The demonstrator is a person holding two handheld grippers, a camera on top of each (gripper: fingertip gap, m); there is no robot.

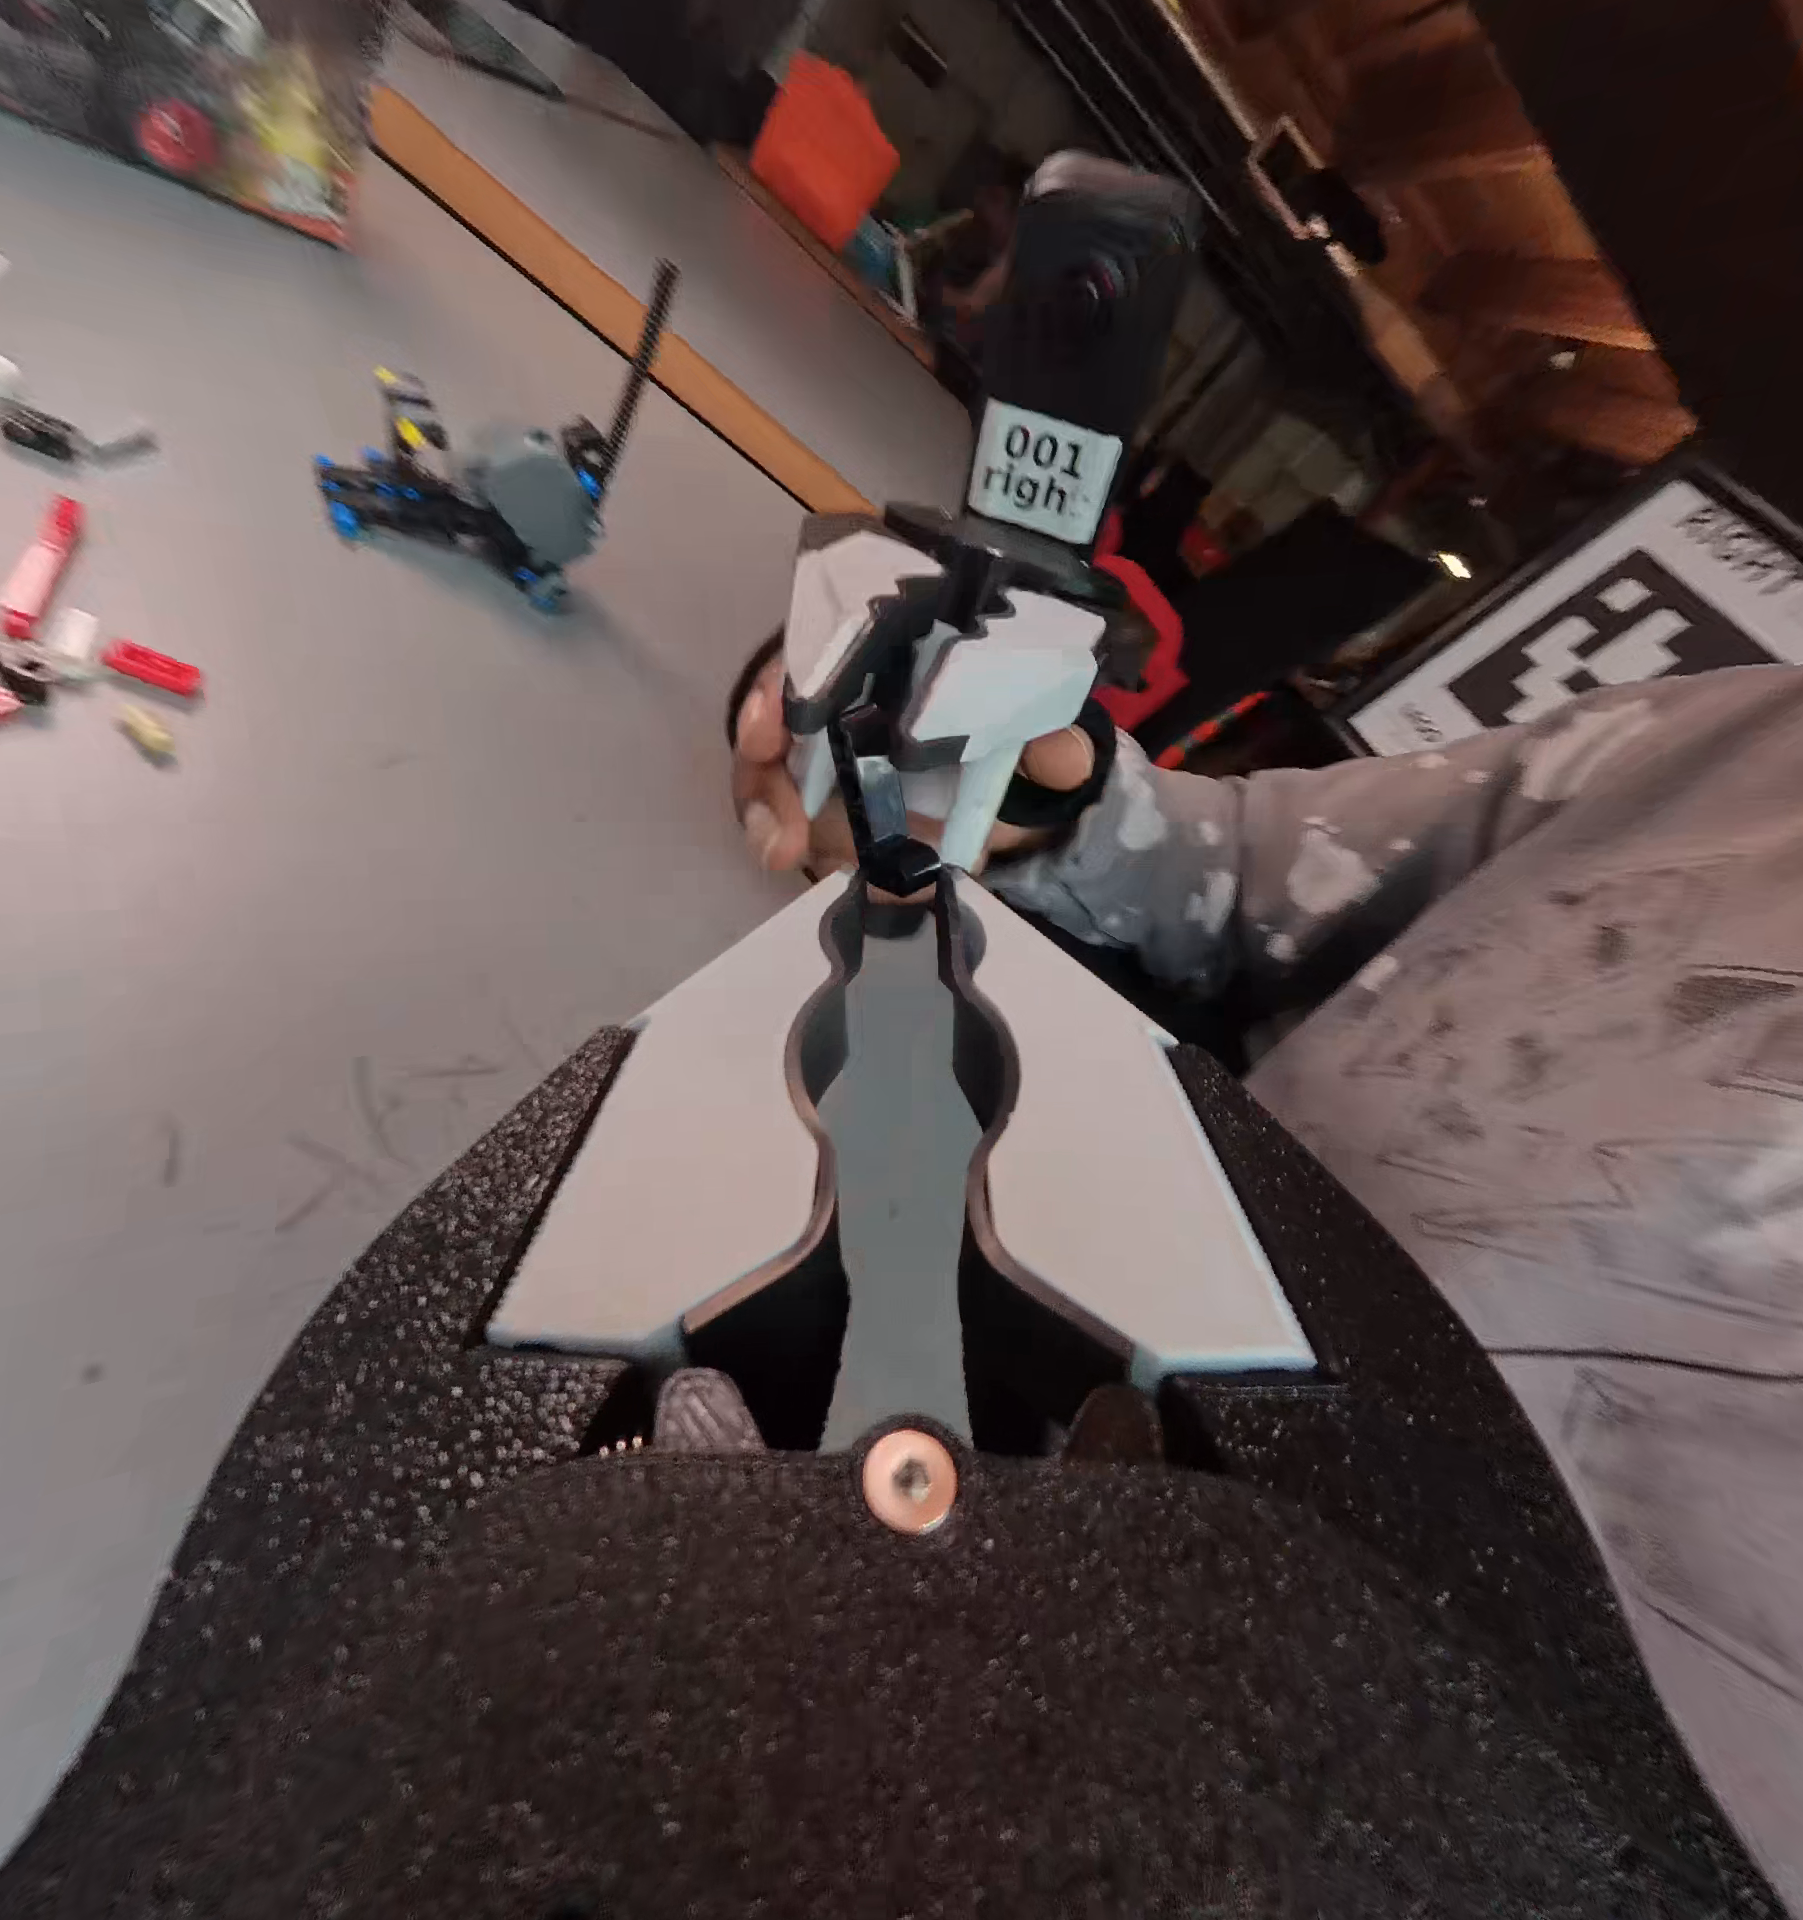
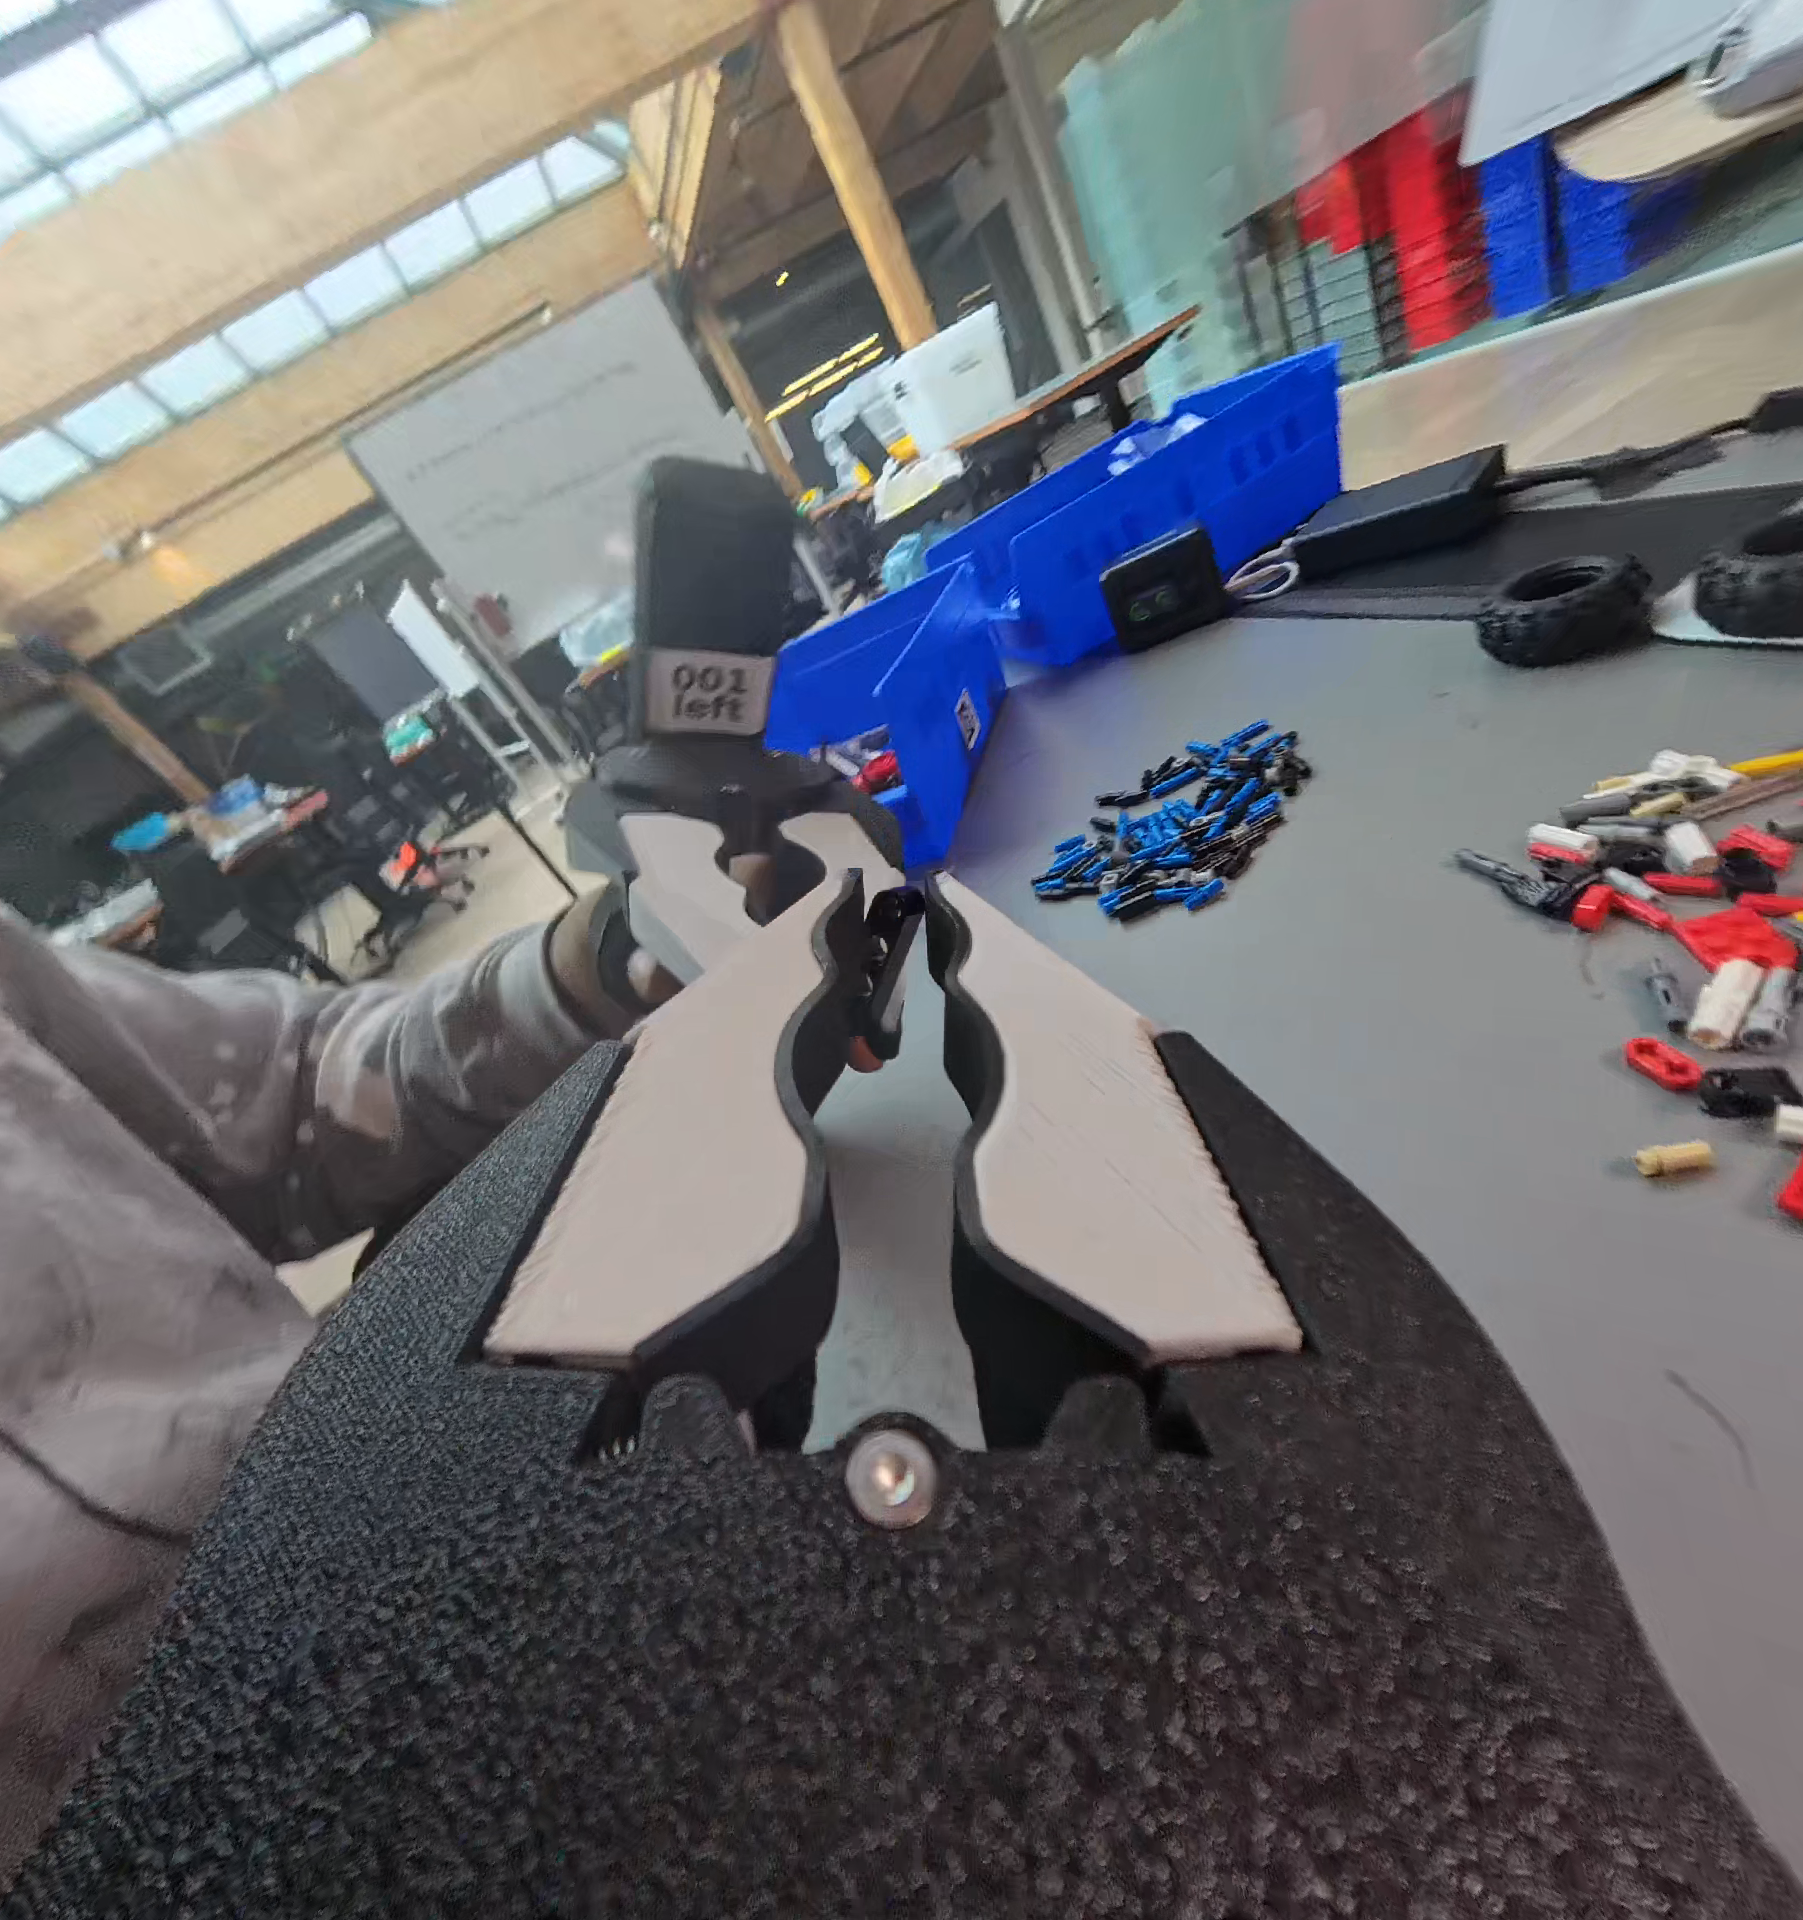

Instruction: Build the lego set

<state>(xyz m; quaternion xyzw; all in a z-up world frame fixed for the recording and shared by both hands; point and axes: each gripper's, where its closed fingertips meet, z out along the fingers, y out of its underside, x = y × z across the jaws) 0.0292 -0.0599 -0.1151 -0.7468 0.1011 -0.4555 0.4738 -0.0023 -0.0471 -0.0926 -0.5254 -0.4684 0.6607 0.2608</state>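
Both hand-held grippers, left and right, clamp one black piece above the table edge.

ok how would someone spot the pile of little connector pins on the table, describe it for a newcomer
Start at the big blue plastic bins at the back of the grey table. Just in front of them lies the heap of small pins. Unlike the scattered red, white and grey pieces to its right, it is one tight mound of only blue and black.

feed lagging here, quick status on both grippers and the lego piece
Left gripper and right gripper tip to tip above the table. Both pinch one small black lego piece. Half-built model and loose parts lie clear; nothing in the way.
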